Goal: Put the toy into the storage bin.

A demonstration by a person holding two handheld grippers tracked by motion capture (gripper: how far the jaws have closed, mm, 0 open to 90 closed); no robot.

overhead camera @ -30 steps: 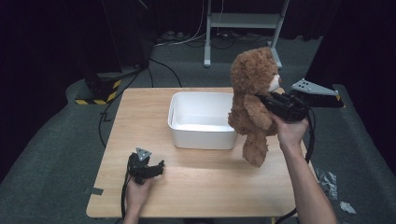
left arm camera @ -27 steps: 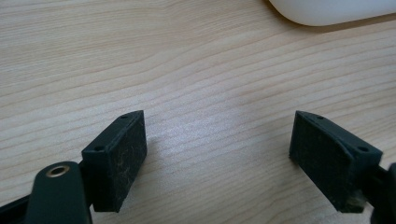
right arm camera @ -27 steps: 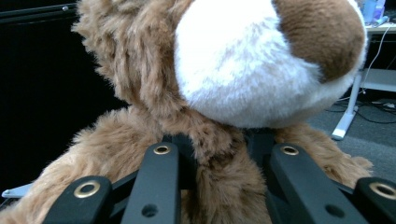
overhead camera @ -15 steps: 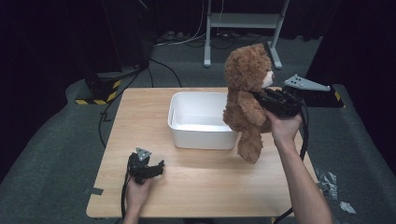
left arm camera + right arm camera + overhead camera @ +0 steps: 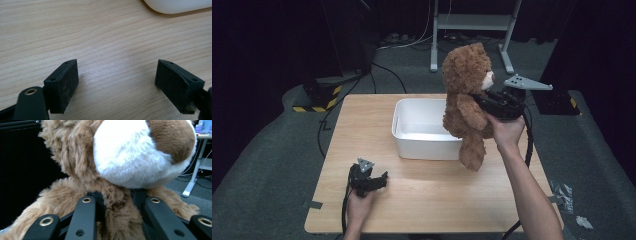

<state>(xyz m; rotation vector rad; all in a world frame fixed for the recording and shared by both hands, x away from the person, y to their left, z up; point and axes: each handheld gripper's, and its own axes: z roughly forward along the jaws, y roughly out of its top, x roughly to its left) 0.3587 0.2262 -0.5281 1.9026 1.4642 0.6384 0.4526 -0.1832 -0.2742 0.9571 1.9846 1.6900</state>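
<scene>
Open surface point(image 5: 110, 50) ahead of our left fingers point(image 5: 63, 86)

Past them only the white tub point(image 5: 180, 5) blocks; the teddy bear point(image 5: 120, 182) crowds our right fingers point(image 5: 83, 216).

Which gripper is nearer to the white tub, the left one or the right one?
Right. The right gripper holds the teddy bear over the white tub's right end; the left gripper rests on the table, apart from it.

A light wooden surface point(image 5: 432, 200) stands on grey carpeted floor point(image 5: 267, 165), with a white metal stand point(image 5: 472, 22), black cables point(image 5: 384, 75) and dark surroundings behind.
</scene>
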